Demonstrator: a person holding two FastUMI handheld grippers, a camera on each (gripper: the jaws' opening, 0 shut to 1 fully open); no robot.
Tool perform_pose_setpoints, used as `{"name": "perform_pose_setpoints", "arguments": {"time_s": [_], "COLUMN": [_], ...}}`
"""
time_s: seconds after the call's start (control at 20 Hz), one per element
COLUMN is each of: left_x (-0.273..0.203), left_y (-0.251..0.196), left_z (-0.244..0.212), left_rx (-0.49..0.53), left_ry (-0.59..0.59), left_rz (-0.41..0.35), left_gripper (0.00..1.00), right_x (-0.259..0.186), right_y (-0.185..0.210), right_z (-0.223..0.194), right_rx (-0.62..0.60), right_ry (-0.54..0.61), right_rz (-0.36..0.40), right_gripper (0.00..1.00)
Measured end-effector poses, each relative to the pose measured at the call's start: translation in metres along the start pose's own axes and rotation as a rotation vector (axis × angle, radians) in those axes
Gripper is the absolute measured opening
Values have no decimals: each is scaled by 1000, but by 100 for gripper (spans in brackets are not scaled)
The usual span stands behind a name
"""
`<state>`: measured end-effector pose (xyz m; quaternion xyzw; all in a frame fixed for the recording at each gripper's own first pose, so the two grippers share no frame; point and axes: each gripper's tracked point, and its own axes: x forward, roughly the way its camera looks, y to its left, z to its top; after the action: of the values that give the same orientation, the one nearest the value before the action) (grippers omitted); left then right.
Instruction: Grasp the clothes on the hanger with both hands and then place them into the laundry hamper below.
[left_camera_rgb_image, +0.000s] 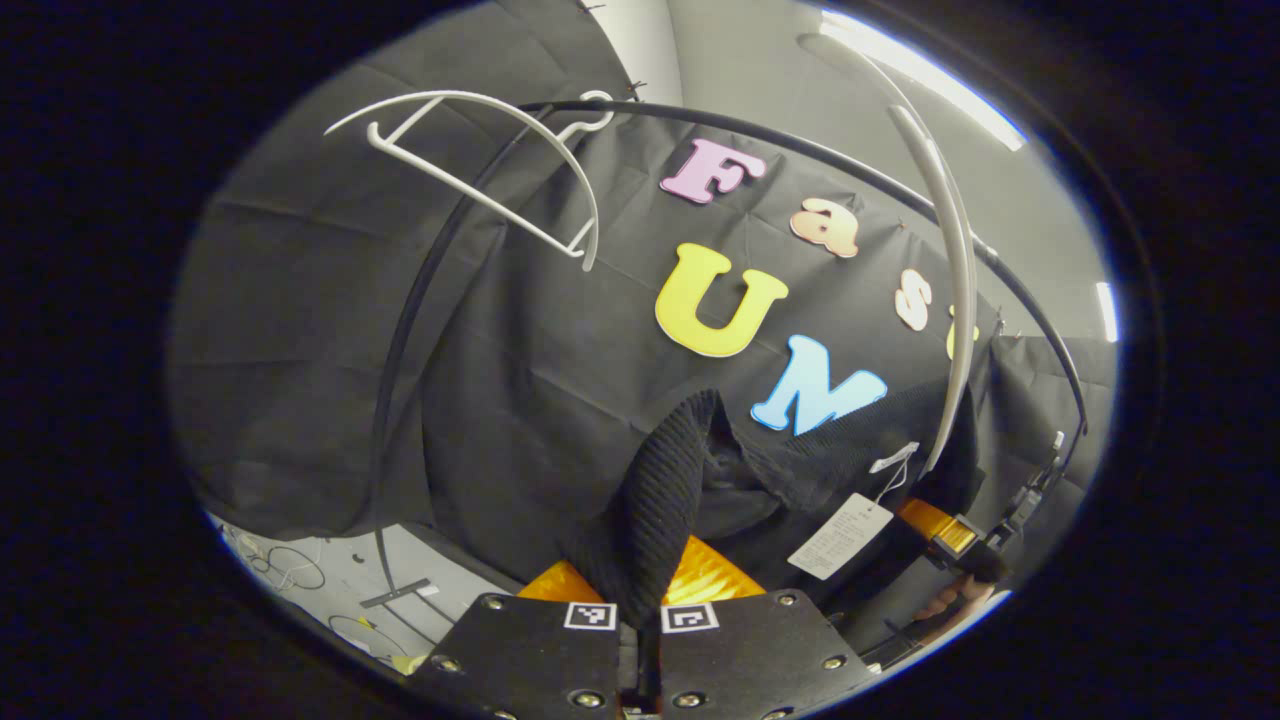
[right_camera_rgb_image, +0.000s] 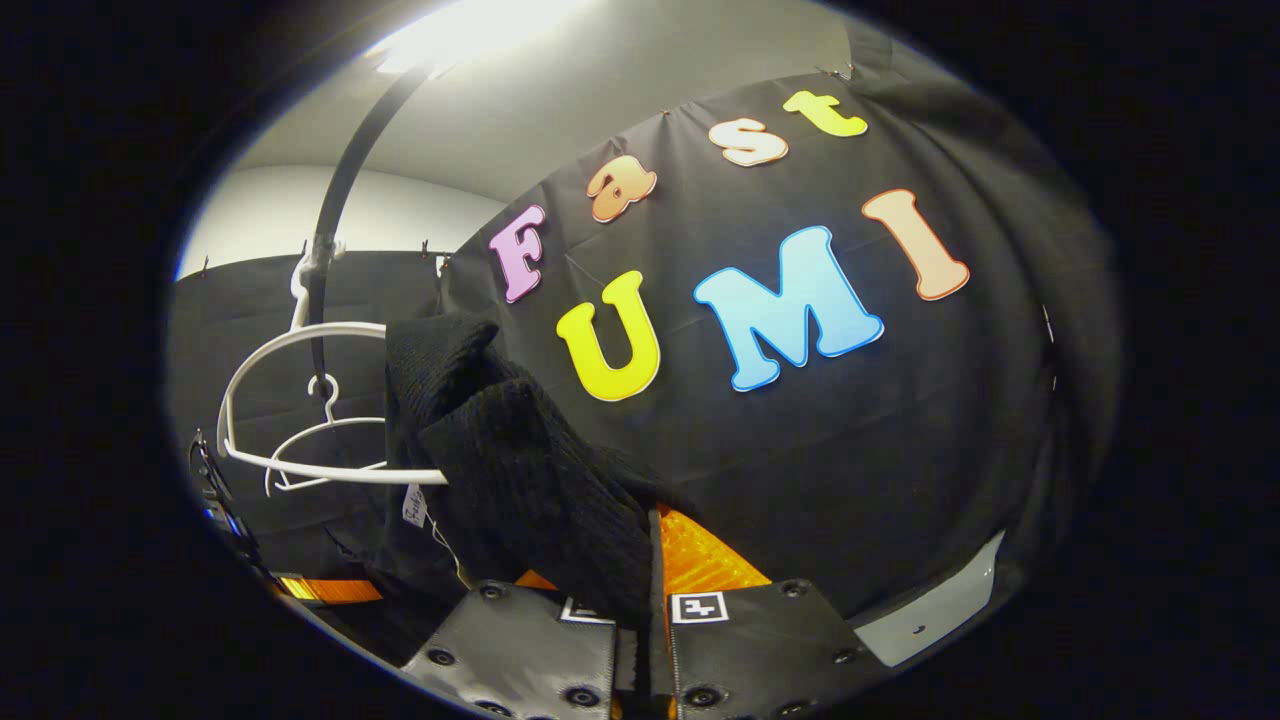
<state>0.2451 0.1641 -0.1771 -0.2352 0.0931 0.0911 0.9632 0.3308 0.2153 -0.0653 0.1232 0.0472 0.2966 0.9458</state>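
Left gripper (left_camera_rgb_image: 640, 620): both fingers are pressed together on a fold of the black knit garment (left_camera_rgb_image: 660, 490). The fold rises straight up from between the fingertips. The rest of the garment extends ahead and to the right of the gripper, where it hangs over a white hanger (left_camera_rgb_image: 955, 290). A paper hang tag (left_camera_rgb_image: 838, 536) dangles from the garment to the right of the gripper; its print is too small to read. A second white hanger (left_camera_rgb_image: 480, 160), bare, hangs from the black rail (left_camera_rgb_image: 420, 300) above and to the left.

Right gripper (right_camera_rgb_image: 645, 610): both fingers are pinched on the same black knit garment (right_camera_rgb_image: 520, 460). The cloth rises from the fingertips up and to the left, and drapes over the arm of a white hanger (right_camera_rgb_image: 300, 400). A small white tag (right_camera_rgb_image: 414, 505) hangs at the garment's left edge; its writing is not legible.

The other gripper (right_camera_rgb_image: 300, 588) appears low at the far left of the right gripper view.
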Motion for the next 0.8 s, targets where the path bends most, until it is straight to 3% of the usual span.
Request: {"name": "perform_pose_setpoints", "arguments": {"time_s": [0.5,0.8], "left_x": [30,45], "left_y": [-31,-43], "left_z": [-28,-43], "left_rx": [67,94], "left_ry": [66,95], "left_rz": [43,78], "left_gripper": [0,1], "right_x": [11,-9], "right_y": [-32,-70], "right_z": [-48,-89], "right_rx": [-208,-246], "right_ry": [97,183], "right_rz": [-48,-109], "right_gripper": [10,10]}}
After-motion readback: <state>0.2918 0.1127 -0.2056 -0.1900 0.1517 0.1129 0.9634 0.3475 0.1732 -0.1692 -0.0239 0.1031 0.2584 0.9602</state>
